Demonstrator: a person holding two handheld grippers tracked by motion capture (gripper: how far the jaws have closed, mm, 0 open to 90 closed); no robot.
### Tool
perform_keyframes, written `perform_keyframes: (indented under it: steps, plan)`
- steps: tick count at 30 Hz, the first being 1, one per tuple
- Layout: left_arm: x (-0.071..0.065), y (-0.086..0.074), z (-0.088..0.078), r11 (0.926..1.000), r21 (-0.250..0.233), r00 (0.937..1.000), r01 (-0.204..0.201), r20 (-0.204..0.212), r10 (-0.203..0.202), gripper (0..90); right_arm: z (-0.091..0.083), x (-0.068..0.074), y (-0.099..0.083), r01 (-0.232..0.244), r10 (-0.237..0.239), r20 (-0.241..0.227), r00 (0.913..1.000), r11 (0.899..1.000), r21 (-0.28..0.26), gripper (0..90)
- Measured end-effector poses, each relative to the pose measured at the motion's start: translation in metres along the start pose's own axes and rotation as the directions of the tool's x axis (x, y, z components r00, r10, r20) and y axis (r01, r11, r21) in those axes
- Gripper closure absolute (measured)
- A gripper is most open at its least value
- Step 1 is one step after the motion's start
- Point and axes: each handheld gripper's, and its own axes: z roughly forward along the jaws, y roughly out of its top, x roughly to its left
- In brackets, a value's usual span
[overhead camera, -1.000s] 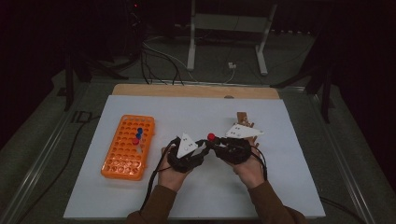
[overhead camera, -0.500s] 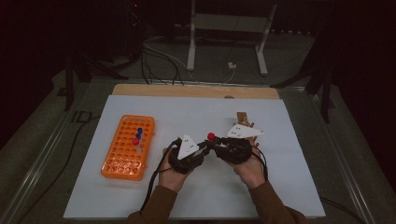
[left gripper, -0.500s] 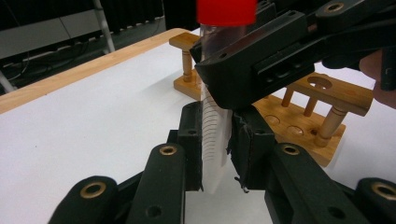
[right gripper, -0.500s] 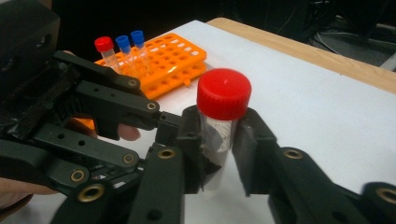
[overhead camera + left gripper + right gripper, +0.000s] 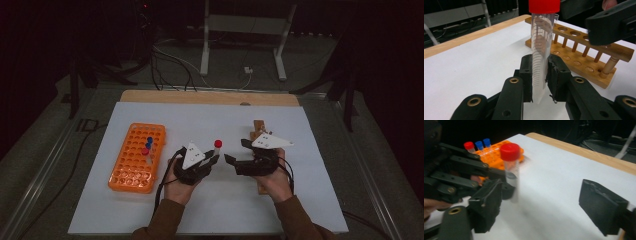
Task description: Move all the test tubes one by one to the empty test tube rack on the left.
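Both left gripper [image 5: 540,82] fingers [image 5: 527,75] clamp the upright red-capped tube [image 5: 541,50].

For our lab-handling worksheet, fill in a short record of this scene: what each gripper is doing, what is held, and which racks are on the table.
left gripper: shut on the red-capped tube, held upright by its lower part
right gripper: open, jaws just widened, nothing between them
orange rack: left on the white table, holds one red-capped and two blue-capped tubes
wooden rack: beside the right hand, the holes in view hold no tubes
handover: tube now with the left gripper alone
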Motion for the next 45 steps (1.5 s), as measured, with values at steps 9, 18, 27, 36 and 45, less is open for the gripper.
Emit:
perform_keyframes:
  steps: [9, 18, 27, 36, 45]
  plan:
    - [0.009, -0.003, -0.013, 0.9999, -0.008, 0.9996, 0.009, -0.025, -0.009, 75.3, -0.010, -0.012, -0.011, -0.013, 0.013, 0.058, 0.9982, 1.000, -0.001, 4.9]
    - [0.019, -0.009, -0.030, 0.9995, -0.018, 0.9981, 0.026, -0.056, -0.027, 75.3, -0.022, -0.024, -0.023, -0.008, 0.008, 0.117, 0.9931, 1.000, -0.002, 0.3]
    - [0.030, -0.015, -0.047, 0.9987, -0.029, 0.9954, 0.041, -0.086, -0.043, 75.3, -0.031, -0.032, -0.028, -0.021, 0.022, 0.136, 0.9905, 1.000, -0.010, 0.3]
    - [0.041, -0.023, -0.066, 0.9977, -0.034, 0.9912, 0.059, -0.117, -0.063, 75.3, -0.036, -0.041, -0.036, -0.044, 0.046, 0.153, 0.9872, 0.999, -0.012, 0.3]
    - [0.054, -0.029, -0.092, 0.9961, -0.055, 0.9837, 0.068, -0.162, -0.077, 75.3, -0.040, -0.045, -0.036, -0.061, 0.064, 0.161, 0.9849, 0.998, -0.024, 0.3]
